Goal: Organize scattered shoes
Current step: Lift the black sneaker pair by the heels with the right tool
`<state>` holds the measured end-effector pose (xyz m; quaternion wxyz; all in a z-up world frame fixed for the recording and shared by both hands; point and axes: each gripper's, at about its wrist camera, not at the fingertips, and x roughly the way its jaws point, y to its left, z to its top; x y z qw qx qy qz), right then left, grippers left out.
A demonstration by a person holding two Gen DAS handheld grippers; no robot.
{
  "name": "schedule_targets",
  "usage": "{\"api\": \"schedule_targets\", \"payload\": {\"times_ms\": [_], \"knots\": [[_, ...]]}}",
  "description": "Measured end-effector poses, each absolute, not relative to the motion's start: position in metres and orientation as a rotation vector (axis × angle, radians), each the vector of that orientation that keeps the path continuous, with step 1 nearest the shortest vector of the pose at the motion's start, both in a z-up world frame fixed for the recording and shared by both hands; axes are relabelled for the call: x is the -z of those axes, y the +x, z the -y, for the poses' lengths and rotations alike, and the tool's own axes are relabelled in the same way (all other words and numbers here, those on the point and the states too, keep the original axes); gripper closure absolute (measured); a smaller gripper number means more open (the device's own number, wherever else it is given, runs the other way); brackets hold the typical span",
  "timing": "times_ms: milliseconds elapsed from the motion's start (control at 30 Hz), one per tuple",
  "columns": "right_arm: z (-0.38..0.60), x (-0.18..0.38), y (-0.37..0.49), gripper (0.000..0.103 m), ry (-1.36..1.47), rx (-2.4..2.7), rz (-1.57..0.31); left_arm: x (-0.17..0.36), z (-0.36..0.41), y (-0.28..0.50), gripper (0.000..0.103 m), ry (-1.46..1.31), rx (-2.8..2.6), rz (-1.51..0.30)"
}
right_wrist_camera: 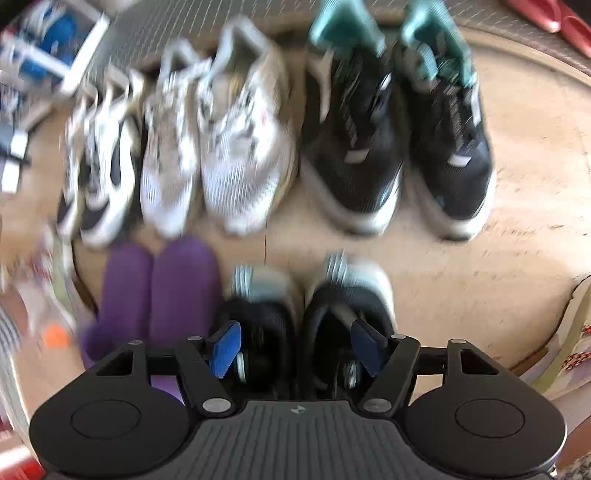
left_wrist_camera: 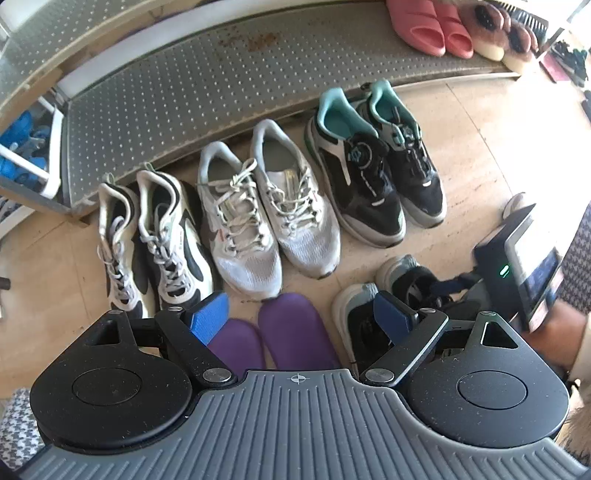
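Observation:
Three pairs stand in a row on the floor against the rack: black-and-white sneakers (left_wrist_camera: 155, 240), grey-white sneakers (left_wrist_camera: 266, 218) and black-and-teal sneakers (left_wrist_camera: 376, 166). In front of them lie purple slippers (left_wrist_camera: 280, 332) and a dark pair with grey soles (left_wrist_camera: 388, 291). My left gripper (left_wrist_camera: 299, 321) hovers open above the purple slippers, holding nothing. The right wrist view is blurred. There my right gripper (right_wrist_camera: 295, 347) is open over the dark pair (right_wrist_camera: 325, 306), one pad above each shoe's opening and the inner collars between them. The purple slippers (right_wrist_camera: 159, 288) lie to its left.
A perforated metal rack shelf (left_wrist_camera: 207, 92) runs behind the row, with pink slides (left_wrist_camera: 432, 29) and furry slippers (left_wrist_camera: 506, 33) at its right end. Blue items sit in a white frame (left_wrist_camera: 22, 147) at the left. A hand (left_wrist_camera: 565, 332) holds the right device. A light shoe (right_wrist_camera: 576, 350) lies at the far right.

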<state>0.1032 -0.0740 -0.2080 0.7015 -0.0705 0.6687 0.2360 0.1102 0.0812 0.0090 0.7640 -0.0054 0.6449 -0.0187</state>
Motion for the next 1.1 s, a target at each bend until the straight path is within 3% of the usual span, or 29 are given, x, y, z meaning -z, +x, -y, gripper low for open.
{"api": "schedule_targets", "payload": {"times_ms": [433, 467, 533, 567, 600, 633, 667, 700, 967, 1100], "knots": [[0.057, 0.269, 0.104, 0.041, -0.231, -0.47, -1.514, -0.003, -0.087, 0.113, 0.013, -0.035, 0.036, -1.427], [0.055, 0.273, 0.102, 0.039, -0.24, -0.47, -1.505, -0.003, -0.088, 0.113, 0.013, -0.039, 0.035, -1.428], [0.051, 0.281, 0.098, 0.021, -0.257, -0.469, -1.487, -0.002, -0.089, 0.113, 0.013, -0.041, 0.034, -1.429], [0.049, 0.282, 0.094, 0.019, -0.268, -0.47, -1.467, -0.002, -0.09, 0.113, 0.013, -0.04, 0.033, -1.43], [0.048, 0.282, 0.09, 0.023, -0.278, -0.471, -1.447, -0.002, -0.09, 0.113, 0.013, -0.038, 0.031, -1.43], [0.046, 0.282, 0.086, 0.047, -0.288, -0.472, -1.428, -0.002, -0.091, 0.113, 0.013, -0.034, 0.029, -1.429], [0.049, 0.276, 0.085, 0.063, -0.279, -0.476, -1.421, -0.002, -0.092, 0.114, 0.013, -0.029, 0.025, -1.426], [0.053, 0.27, 0.083, 0.073, -0.269, -0.479, -1.414, -0.002, -0.093, 0.113, 0.013, -0.027, 0.023, -1.423], [0.093, 0.19, 0.041, 0.08, -0.218, -0.524, -1.271, -0.022, -0.097, 0.11, 0.013, -0.021, -0.011, -1.336], [0.113, 0.126, 0.032, 0.081, -0.164, -0.493, -1.097, -0.043, -0.105, 0.109, 0.013, -0.03, -0.076, -1.231]]}}
